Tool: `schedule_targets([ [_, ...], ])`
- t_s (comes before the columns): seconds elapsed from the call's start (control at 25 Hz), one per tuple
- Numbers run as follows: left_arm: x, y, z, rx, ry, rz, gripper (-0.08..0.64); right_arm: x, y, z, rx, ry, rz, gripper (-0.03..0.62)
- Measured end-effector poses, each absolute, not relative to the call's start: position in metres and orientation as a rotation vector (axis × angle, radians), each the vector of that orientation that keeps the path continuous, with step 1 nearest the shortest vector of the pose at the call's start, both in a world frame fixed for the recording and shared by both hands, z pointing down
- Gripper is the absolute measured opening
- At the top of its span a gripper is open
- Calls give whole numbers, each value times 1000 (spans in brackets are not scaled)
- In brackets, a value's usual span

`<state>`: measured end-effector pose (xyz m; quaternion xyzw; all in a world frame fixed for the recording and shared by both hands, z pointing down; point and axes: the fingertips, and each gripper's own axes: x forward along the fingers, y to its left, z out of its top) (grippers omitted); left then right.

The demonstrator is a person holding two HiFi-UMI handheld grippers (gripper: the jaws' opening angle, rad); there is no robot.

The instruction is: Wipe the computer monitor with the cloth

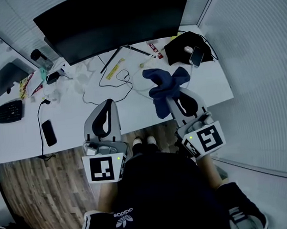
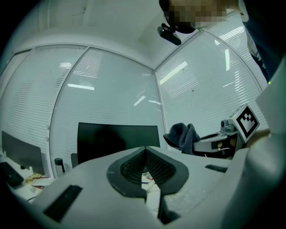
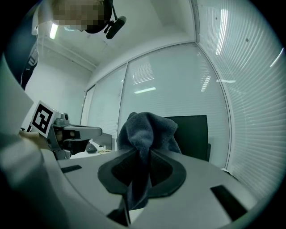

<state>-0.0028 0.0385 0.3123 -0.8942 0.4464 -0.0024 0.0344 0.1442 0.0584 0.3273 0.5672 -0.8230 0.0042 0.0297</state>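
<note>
Right gripper [image 1: 172,100] fingers clamp the cloth [image 1: 163,85], monitor [image 1: 120,19] ahead and slightly left across the tabletop [image 1: 16,140]; left gripper [image 1: 106,103] fingers closed, empty

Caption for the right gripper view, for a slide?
Right tool shut on a dark blue fleecy cloth, black flat computer monitor ahead.

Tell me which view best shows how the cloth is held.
Right gripper view: the cloth is pinched between the right gripper's jaws, bunched above them. Head view shows it from above; left gripper view only its bunched top.
</note>
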Motion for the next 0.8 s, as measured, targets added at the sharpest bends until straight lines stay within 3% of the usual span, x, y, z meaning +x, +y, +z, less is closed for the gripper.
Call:
schedule_targets([
  [0.8,2,12,342,-2833,1311,-79,5,151,37,347,1753,-2475,36,46],
])
